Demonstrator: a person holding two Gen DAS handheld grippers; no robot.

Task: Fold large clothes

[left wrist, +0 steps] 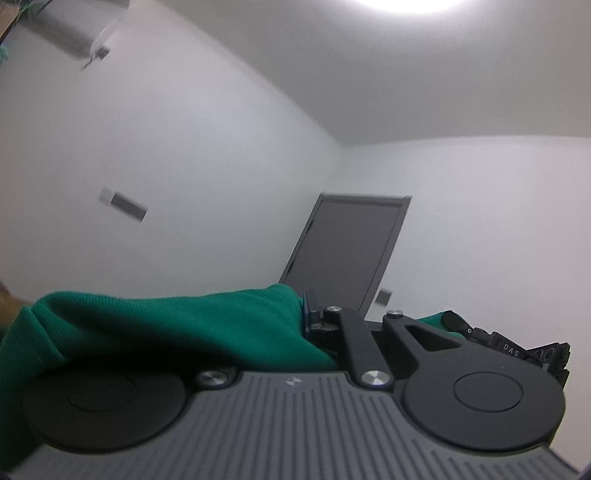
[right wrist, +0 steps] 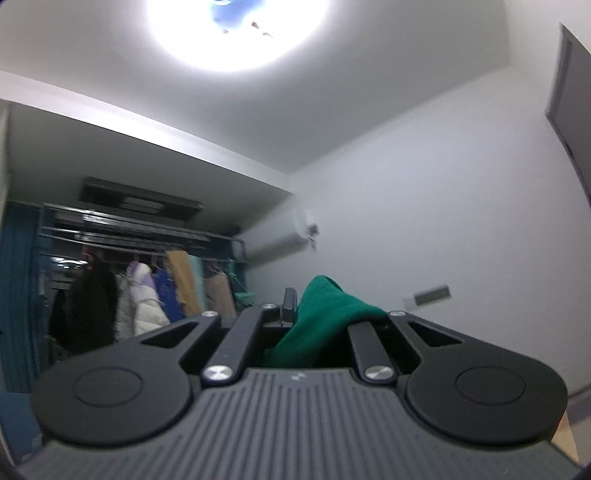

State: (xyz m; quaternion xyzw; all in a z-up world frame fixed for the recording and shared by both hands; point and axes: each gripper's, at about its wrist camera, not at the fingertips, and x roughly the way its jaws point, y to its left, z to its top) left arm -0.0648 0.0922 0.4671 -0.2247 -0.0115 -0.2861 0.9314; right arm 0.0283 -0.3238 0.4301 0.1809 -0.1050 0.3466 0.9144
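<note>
Green knitted garment, large and soft: lifted clear of any surface, both cameras aimed above level at white walls and ceiling. Step in hand, by judgement: raising and spreading the garment between two grips ahead of a fold. No work surface visible in either view; lay of the hanging cloth below the tools cannot be told.

Next move, by judgement: keep both grips clenched, draw the held edges apart until the cloth hangs flat, then lower onto a flat surface for the first fold. Risk: knit slipping from a narrow pinch under its own weight.

Left gripper: black linkage, tilted slightly upward, rolled so the room leans in view. Jaws clenched on the green cloth, which drapes over the left linkage arm and spills leftward. Second black tool visible at the right edge, beyond more green cloth.

Right gripper: pitched more steeply upward, toward a round ceiling lamp and a rail of hanging clothes. Jaws clenched on a bunched green fold rising between the fingers.
</note>
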